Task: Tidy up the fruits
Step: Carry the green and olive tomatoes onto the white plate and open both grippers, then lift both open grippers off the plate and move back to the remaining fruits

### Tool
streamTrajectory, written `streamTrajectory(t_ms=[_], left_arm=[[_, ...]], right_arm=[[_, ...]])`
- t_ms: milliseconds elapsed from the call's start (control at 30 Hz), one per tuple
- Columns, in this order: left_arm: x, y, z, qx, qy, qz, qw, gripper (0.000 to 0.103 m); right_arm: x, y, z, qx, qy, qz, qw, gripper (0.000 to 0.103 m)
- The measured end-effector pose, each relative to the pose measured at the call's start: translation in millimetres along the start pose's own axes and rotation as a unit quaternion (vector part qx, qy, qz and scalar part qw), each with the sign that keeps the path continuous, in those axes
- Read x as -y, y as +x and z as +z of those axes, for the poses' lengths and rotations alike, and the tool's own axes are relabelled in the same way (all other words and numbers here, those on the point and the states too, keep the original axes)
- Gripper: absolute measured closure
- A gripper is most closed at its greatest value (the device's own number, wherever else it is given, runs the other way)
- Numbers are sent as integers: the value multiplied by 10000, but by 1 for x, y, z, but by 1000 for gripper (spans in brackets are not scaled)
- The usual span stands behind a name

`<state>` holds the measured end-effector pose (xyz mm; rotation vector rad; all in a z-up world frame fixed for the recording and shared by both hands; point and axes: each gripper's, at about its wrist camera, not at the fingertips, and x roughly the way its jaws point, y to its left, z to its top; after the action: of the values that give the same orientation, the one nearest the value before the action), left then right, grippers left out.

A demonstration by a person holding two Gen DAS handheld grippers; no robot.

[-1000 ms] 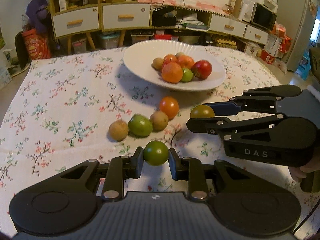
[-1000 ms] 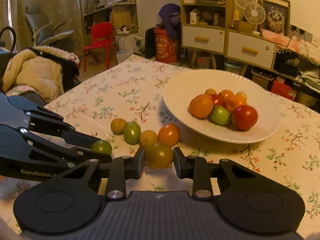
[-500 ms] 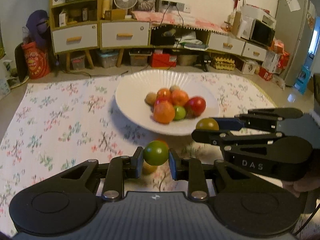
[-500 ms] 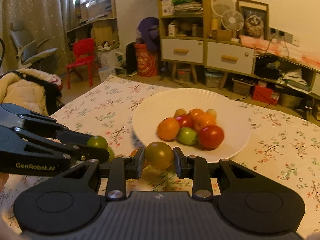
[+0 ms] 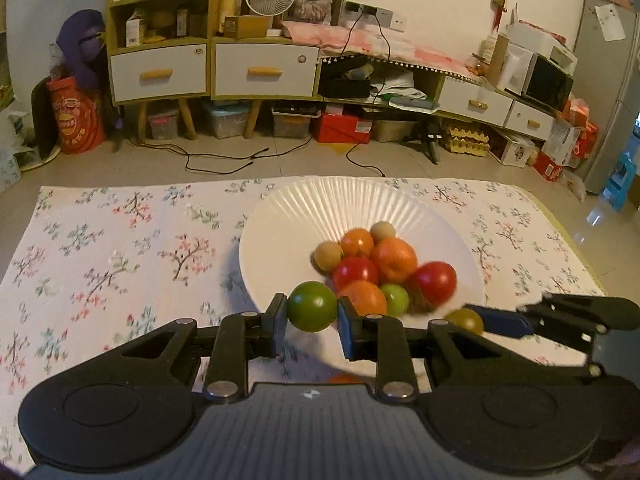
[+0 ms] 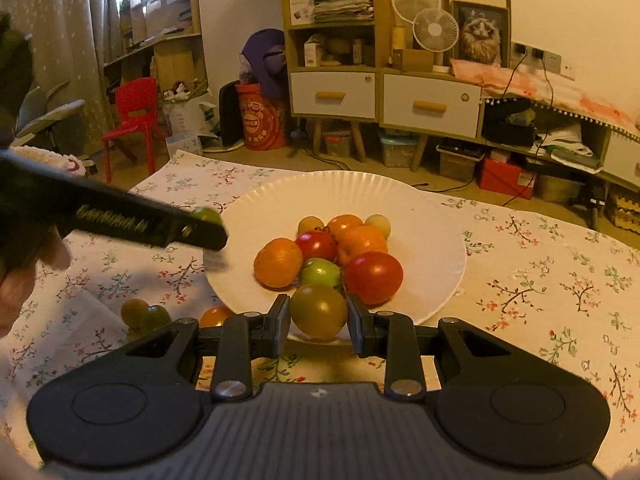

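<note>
Left gripper [image 5: 312, 314] has its jaws pinched down on a small green fruit [image 5: 312, 312], pads pressing on both sides of it, so barely open at all beyond the fruit's width. It's held in the air over the near-left rim of the white plate [image 5: 304, 216]. Right gripper [image 6: 319, 318] is doing the same thing with an olive-brown fruit [image 6: 319, 312], jaws closed snug on it, hanging just over the plate's near edge. In the left wrist view you can see that gripper coming in from the right side with its fruit close to the pile. The pile of fruits [image 6: 332, 252] sits mid-plate: a couple of orange ones, two red ones, a light green one and some little tan ones, all touching. Plate rests on the floral tablecloth [image 5: 120, 248] toward the far edge of the table. Three loose fruits [image 6: 152, 316] lie on the cloth off the plate's near-left side, an orange one and two greenish ones just beside each other. A bit of a hand [image 6: 24, 280] shows at the left edge.
</note>
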<state>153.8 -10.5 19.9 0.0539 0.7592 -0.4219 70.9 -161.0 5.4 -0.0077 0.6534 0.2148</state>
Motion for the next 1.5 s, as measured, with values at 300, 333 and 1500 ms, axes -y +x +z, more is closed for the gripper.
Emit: streamTrajectory(t_ms=[300, 333, 1500], left_arm=[[-4, 25, 13, -169, -208, -167, 9995, 84], [-5, 26, 13, -179, -283, -183, 9993, 84], [2, 3, 6, -96, 8, -52, 9999, 61]], right_arm=[[9, 7, 0, -105, 154, 95, 9998, 76], [10, 7, 0, -107, 154, 103, 9998, 76], [4, -6, 3, -55, 188, 235, 9995, 54]])
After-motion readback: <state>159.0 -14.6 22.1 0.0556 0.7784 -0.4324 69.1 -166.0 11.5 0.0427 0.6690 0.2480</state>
